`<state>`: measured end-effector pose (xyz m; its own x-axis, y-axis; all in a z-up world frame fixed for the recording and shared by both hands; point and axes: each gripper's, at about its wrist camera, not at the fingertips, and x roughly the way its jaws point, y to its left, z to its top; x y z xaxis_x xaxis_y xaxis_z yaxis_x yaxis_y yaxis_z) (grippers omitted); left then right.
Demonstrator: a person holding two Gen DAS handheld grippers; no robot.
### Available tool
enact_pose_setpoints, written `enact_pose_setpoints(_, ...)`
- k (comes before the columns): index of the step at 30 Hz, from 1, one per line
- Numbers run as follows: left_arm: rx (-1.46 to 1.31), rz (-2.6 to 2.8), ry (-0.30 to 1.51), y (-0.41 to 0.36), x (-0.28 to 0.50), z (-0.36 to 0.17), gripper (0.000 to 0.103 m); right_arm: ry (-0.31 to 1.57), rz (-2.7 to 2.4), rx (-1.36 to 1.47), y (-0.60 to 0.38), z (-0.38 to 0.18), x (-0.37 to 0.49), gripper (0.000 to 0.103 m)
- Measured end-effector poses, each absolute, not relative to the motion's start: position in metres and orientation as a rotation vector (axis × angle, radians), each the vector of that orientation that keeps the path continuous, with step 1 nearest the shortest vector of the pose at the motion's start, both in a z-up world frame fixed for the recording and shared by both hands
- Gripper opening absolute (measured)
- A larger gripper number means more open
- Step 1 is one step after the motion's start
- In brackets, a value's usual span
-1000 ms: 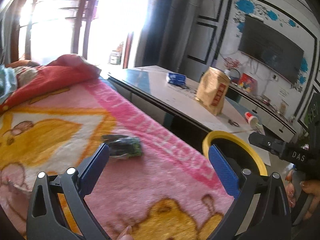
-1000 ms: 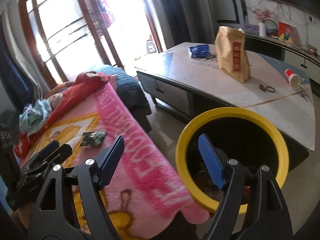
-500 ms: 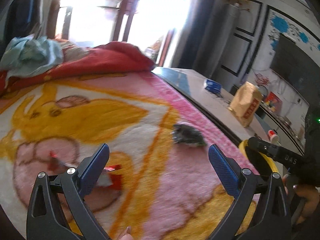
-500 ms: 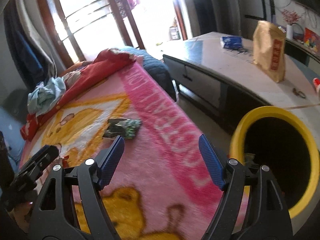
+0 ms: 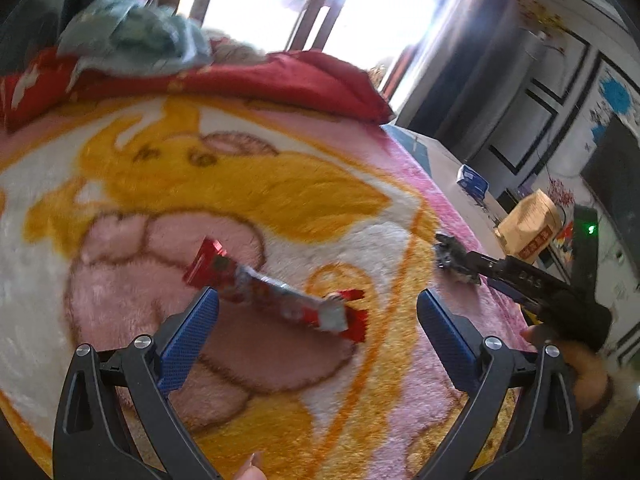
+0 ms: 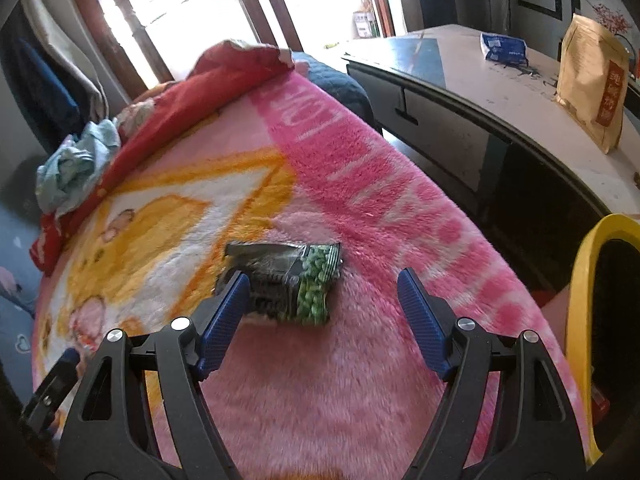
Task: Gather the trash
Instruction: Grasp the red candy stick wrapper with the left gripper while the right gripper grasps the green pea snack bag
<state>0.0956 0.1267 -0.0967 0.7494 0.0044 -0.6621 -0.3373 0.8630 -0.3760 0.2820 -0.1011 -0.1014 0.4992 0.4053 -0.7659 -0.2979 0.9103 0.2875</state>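
red wrapper point(image 5: 276, 296), green-black packet point(image 6: 288, 280), pink blanket point(image 6: 360, 184)

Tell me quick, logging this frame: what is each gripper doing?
Left gripper: open, holding nothing, above the red wrapper.
Right gripper: open, holding nothing, at the green snack packet.

Blanket point(image 6: 360, 184): plush fleece, matt, fuzzy pile. Red wrapper point(image 5: 280, 296): crinkled glossy foil-plastic, silvery patches. Green-black snack packet point(image 6: 288, 280): shiny plastic film, creased. Gripper fingers point(image 6: 420, 316): blue pads finely textured, matt; black frames smooth plastic with bright metal pins. Table point(image 6: 472, 92): smooth, semi-gloss top. Brown bag point(image 6: 592, 80): looks like matt paper. Yellow bin point(image 6: 580, 280): smooth plastic rim.
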Motion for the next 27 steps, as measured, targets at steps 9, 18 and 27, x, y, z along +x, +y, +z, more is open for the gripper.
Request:
enact_pose_setpoints(9,-0.613,0.210,0.698,0.137,0.102,-0.112,0.095,0.922,0.440,0.105,-0.098,-0.105,0.279,0.050)
enact_pose_setpoints(18,-0.603,0.244,0.695,0.139,0.113,-0.114,0.048,0.909,0.508,0.125,-0.108,-0.103,0.260,0.011)
enact_pose_setpoints(27,-0.588,0.162,0.713,0.129,0.122,-0.112,0.025,0.857,0.516,0.114,-0.127,-0.089,0.232,0.009)
